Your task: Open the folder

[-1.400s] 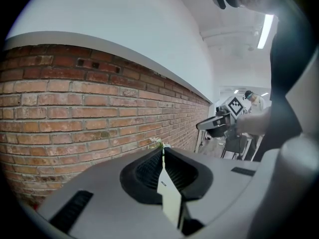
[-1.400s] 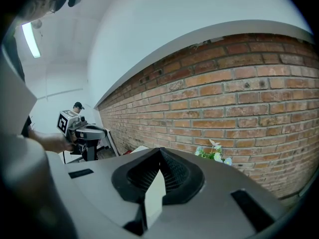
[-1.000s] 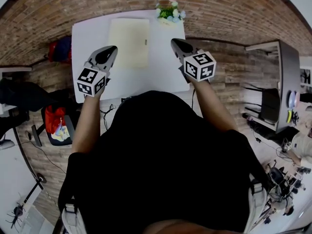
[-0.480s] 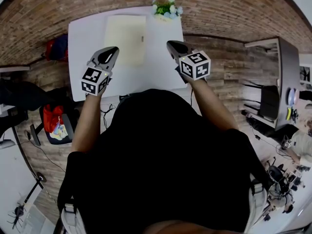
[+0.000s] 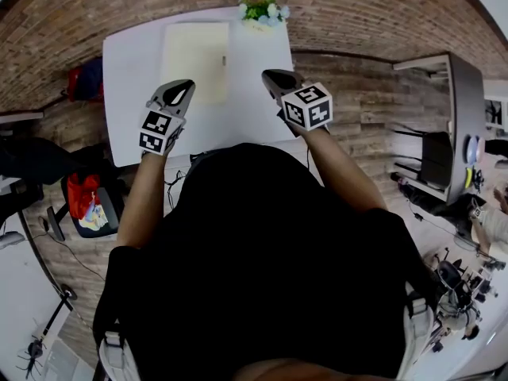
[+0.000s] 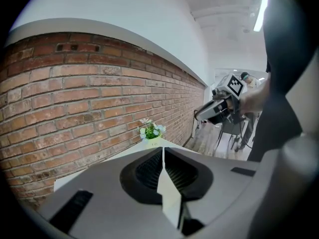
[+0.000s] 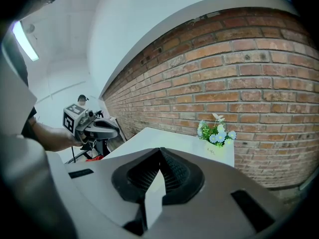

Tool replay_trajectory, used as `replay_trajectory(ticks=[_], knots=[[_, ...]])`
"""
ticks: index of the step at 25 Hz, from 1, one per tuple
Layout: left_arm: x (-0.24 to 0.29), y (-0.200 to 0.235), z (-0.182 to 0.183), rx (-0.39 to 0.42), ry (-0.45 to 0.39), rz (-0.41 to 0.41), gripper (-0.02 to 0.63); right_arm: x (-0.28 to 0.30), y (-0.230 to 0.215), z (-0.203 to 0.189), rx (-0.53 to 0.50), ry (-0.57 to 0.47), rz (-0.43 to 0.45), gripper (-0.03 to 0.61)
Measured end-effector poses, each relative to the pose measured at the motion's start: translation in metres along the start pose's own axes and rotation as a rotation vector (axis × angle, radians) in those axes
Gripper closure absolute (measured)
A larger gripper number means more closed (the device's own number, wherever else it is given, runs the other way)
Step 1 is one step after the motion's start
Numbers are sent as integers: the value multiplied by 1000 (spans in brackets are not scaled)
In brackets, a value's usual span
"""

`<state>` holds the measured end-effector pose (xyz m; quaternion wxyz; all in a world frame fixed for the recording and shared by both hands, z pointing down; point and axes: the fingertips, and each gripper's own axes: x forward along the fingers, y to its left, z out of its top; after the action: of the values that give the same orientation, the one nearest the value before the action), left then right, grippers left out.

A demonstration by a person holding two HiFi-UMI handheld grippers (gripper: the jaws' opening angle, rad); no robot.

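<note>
A cream folder (image 5: 194, 60) lies closed on the white table (image 5: 131, 94), on its far half. Both grippers hover over the table's near half, apart from the folder. My left gripper (image 5: 184, 86) is just left of the folder's near corner, and its jaws meet in a thin seam (image 6: 163, 151) with nothing between them. The right gripper (image 5: 268, 75) is to the folder's right, jaws likewise pressed together and empty (image 7: 160, 151). Each gripper view shows the other gripper in the air: the right one (image 6: 219, 108), the left one (image 7: 92, 126). The gripper bodies hide the folder in both gripper views.
A small pot of flowers (image 5: 262, 10) stands at the table's far edge against the brick wall (image 7: 249, 73). A red bag (image 5: 86, 201) and a dark chair sit on the floor at left. A dark desk (image 5: 468, 117) stands at right.
Both grippers have sunk a little toward the table, staying shut. In the head view the table and folder have slid left.
</note>
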<state>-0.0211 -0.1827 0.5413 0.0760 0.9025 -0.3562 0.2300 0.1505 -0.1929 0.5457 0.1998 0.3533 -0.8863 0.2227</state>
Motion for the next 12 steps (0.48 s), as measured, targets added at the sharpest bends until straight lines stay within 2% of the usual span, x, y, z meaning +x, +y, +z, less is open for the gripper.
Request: replay_trajectory(ticks=[12], knots=[[27,-12,-39,47,109,-28,594,3,-5,-20,12,44,1,551]])
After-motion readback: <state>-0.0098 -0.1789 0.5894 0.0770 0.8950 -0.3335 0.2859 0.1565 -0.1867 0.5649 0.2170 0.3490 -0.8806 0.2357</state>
